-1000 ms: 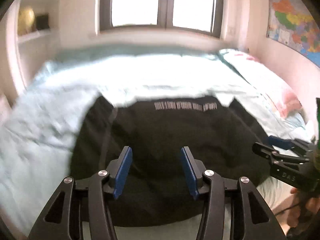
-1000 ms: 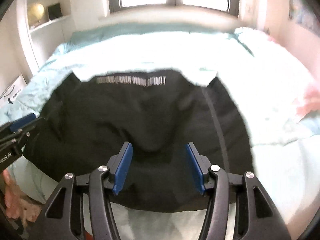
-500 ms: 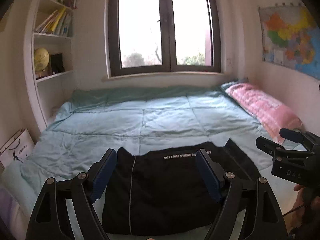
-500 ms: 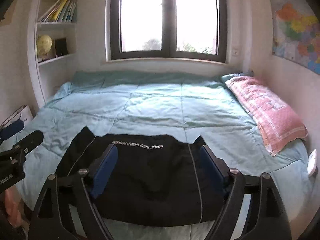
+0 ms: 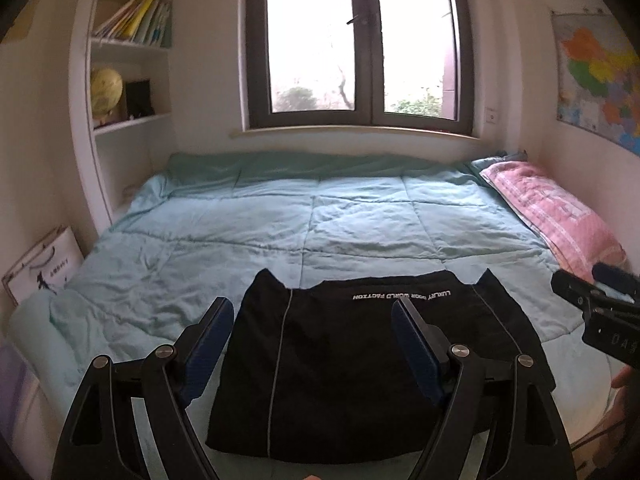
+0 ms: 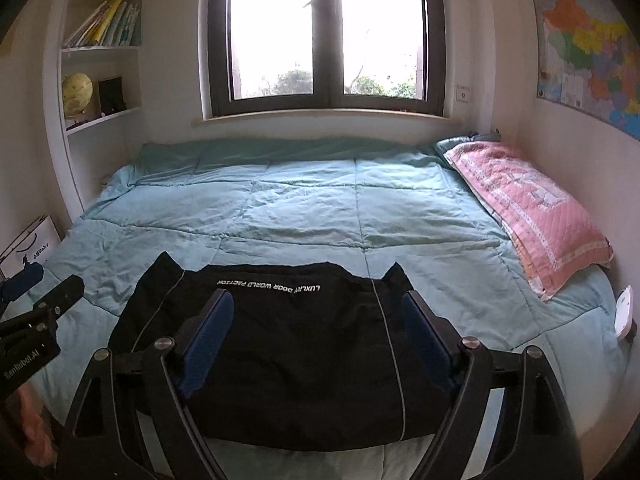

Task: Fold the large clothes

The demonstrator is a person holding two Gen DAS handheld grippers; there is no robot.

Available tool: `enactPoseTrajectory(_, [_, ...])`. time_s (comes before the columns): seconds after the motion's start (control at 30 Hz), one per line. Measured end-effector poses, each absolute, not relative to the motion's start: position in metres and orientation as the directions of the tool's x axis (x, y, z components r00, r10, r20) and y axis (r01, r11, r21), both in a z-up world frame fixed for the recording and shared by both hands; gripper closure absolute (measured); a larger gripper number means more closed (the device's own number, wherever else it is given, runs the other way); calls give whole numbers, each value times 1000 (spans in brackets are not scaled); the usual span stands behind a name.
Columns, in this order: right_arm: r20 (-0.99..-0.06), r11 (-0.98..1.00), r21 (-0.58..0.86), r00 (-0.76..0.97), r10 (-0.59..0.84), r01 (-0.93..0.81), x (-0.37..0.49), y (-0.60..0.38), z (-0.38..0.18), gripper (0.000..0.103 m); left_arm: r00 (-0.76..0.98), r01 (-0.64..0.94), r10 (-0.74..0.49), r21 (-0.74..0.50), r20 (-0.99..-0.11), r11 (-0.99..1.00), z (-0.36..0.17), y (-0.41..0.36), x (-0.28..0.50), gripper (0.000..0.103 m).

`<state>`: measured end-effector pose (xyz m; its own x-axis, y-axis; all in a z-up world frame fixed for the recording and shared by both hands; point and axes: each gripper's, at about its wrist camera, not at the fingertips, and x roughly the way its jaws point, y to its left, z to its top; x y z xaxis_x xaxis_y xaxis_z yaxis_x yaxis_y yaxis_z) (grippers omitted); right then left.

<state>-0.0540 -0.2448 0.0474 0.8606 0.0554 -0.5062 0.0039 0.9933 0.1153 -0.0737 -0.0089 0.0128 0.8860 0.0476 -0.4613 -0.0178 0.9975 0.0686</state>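
Left wrist: left gripper (image 5: 312, 308) fingers wide, empty | right gripper (image 6: 318, 302) same

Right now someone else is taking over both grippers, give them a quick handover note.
Left gripper: open, holds nothing, above the bed.
Right gripper: open, holds nothing, beside it.
Black garment: lies folded into a flat block at the near edge of the teal quilt, white lettering on its far edge.
Done: a fold is laid down, garment let go.
Left: possibly another fold to make it smaller; check.

black garment (image 5: 360, 364) near hem: behind hand-held gripper | wall map (image 5: 600, 80): cut off | book titles: unreadable
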Motion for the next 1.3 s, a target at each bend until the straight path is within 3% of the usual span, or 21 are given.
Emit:
enactPoseTrajectory(0.6, [-562, 986, 165, 822, 93, 1, -38, -246, 25, 16, 840, -1, 48, 87, -540, 996, -10, -11, -57, 21])
enactPoseTrajectory(1.3, [-588, 976, 219, 799, 122, 12, -38, -252, 12, 16, 834, 5, 92, 174, -543, 985, -18, -34, -61, 21])
